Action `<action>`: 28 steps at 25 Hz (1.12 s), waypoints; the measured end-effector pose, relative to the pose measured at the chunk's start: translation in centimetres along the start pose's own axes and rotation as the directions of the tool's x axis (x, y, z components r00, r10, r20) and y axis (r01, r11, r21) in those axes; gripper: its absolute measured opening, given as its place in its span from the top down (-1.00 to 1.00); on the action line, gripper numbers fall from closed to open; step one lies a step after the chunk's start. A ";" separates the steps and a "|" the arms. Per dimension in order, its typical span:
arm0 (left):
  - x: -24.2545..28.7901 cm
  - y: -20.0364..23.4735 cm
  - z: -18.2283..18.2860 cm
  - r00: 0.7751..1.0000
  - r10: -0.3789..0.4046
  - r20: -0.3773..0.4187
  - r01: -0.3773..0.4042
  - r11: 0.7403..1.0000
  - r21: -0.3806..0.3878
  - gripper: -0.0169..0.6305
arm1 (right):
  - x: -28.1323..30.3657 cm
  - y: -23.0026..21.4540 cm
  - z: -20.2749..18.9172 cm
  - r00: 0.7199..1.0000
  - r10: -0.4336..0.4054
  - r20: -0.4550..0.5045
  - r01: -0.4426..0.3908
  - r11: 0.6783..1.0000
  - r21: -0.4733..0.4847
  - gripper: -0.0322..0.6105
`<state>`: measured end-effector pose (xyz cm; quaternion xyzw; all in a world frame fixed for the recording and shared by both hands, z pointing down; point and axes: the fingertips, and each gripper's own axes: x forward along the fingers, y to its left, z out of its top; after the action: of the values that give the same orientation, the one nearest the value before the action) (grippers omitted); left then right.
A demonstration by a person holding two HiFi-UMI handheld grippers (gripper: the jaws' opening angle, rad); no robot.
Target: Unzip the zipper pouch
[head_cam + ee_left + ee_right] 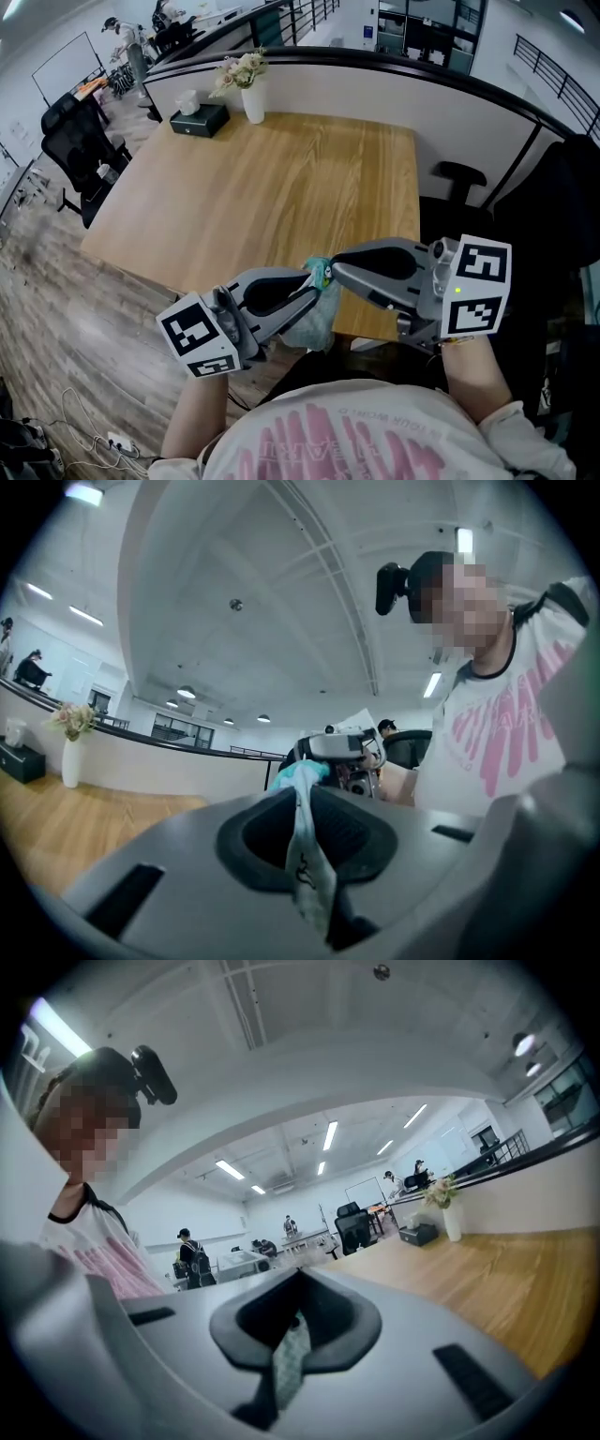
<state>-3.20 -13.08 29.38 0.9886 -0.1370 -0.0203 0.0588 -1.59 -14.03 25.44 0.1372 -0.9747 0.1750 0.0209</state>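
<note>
Across the middle of the head view lies the wooden desk (pixel 281 187), its grain running from the near edge to the far one. A black office chair (pixel 84 159) stands off the desk's left edge and a second black chair (pixel 461 176) off its right edge. Just past the near edge, in front of the person's chest, two grippers meet almost tip to tip and point about level. The left gripper (pixel 309 292) reaches in from the lower left and the right gripper (pixel 339 269) from the right. Between them hangs the zipper pouch (pixel 317 323), pale cloth with teal at its top, lifted clear of the desk. The left gripper's jaws are clenched on it: in the left gripper view a fold of pale cloth with a teal edge runs up between the pads. The right gripper's jaws are clamped tight on a narrow strip of the same cloth, and I cannot tell whether that strip is the zipper pull. At the far left corner of the desk sits a black tissue box (pixel 199 119) with a white tissue sticking up. Just to its right, along the far edge, stands a white vase (pixel 253 103) of pale flowers
</note>
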 end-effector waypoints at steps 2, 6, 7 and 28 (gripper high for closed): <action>0.1 -0.2 -0.1 1.000 -0.021 -0.007 0.021 1.000 0.019 0.81 | 0.0 -0.1 0.0 1.000 0.001 -0.013 -0.001 1.000 0.003 0.90; 0.2 -1.1 0.0 0.997 -0.076 -0.016 0.077 0.994 0.073 0.81 | 0.0 -0.5 0.0 0.999 -0.002 -0.043 0.002 1.000 0.000 0.90; 0.2 -1.3 0.1 0.996 -0.087 -0.014 0.088 0.993 0.083 0.81 | -0.1 -0.5 0.1 0.999 -0.006 -0.048 0.005 1.000 -0.005 0.90; -1.1 -3.3 1.2 0.975 -0.220 0.018 0.213 0.961 0.174 0.81 | 1.4 -1.7 -3.8 0.988 0.131 -0.088 -0.092 0.933 0.348 0.89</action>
<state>-3.48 -9.80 27.79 0.9985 -0.0304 -0.0332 -0.0315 -2.50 -14.62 29.75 0.0734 -0.9330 0.3500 0.0402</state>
